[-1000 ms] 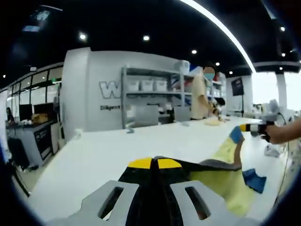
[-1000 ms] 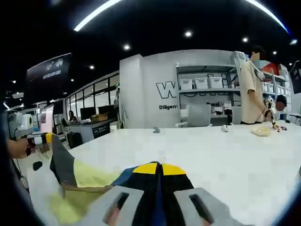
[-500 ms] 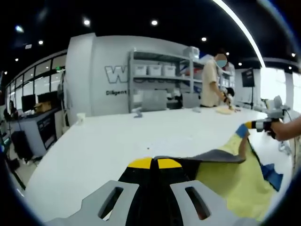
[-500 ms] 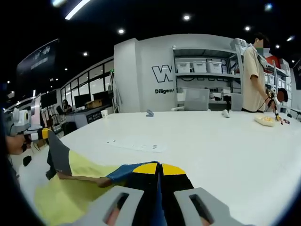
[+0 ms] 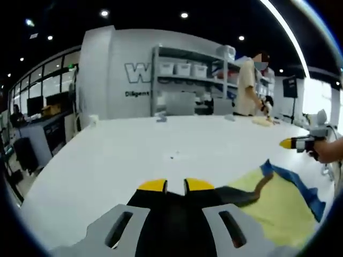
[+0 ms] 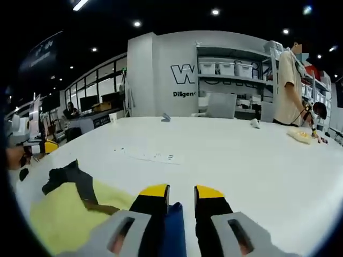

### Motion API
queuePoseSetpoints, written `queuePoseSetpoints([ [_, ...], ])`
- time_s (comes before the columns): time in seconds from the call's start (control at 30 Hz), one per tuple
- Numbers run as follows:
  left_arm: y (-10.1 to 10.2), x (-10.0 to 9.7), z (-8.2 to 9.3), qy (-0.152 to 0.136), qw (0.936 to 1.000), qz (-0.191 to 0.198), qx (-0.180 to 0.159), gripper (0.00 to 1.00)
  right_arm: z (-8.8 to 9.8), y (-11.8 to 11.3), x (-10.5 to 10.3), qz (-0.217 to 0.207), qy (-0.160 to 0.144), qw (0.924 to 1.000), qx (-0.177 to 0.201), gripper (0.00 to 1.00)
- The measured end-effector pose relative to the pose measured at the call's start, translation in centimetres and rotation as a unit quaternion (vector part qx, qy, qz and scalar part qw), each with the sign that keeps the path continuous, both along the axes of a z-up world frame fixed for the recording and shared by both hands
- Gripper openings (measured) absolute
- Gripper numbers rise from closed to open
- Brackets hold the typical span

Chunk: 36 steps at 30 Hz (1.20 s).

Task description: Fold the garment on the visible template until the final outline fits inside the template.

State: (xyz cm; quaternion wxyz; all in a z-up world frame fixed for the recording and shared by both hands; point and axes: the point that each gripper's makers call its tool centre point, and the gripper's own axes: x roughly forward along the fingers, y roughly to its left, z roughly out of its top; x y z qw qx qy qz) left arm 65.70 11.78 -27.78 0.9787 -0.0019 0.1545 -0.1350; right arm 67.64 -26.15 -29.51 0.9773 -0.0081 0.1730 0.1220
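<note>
Both hand-held grippers are opening: the left hand-held gripper (image 5: 176,186) and the right hand-held gripper (image 6: 181,191) now show a gap between their yellow tips. The yellow garment (image 5: 278,206), lifted a moment ago, is now lying flat on the bench (image 5: 128,155).

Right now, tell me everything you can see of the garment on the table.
The garment is soft pale-yellow fabric with dark grey and blue trim, lying spread and mostly flat on the white table, a dark part crumpled at its far edge. The left gripper has its jaws parted over a dark corner. The right gripper stands open, with blue fabric between the jaws.
</note>
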Motion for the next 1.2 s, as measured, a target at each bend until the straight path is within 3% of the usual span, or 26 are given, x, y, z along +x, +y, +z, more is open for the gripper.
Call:
queuePoseSetpoints([
  [0.17, 0.0, -1.0, -0.2, -0.004, 1.0, -0.001, -0.007, 0.14, 0.1, -0.1, -2.0, 0.009, -0.009, 0.9999, -0.005, 0.12],
  [0.5, -1.8, -6.2, -0.6, -0.011, 0.9994, -0.031, 0.007, 0.15, 0.3, 0.9, -5.8, 0.035, -0.022, 0.9991, -0.011, 0.11],
  [0.77, -3.5, -10.5, 0.1, -0.021, 0.9985, -0.051, 0.003, 0.18, 0.7, 1.9, -11.8, 0.078, -0.032, 0.9962, -0.023, 0.1],
  [0.83, -4.0, -12.2, 0.1, -0.022, 0.9983, -0.054, 0.001, 0.18, 0.4, 1.9, -14.9, 0.082, -0.024, 0.9962, -0.02, 0.1],
  [0.97, -4.2, -14.4, 0.4, -0.025, 0.9984, -0.05, -0.01, 0.18, -0.6, 1.1, -18.4, 0.07, -0.005, 0.9973, -0.018, 0.1],
  [1.2, -4.4, -17.3, 0.7, -0.027, 0.9985, -0.047, -0.011, 0.18, -2.4, -0.5, -23.0, 0.054, 0.022, 0.9981, -0.016, 0.09],
])
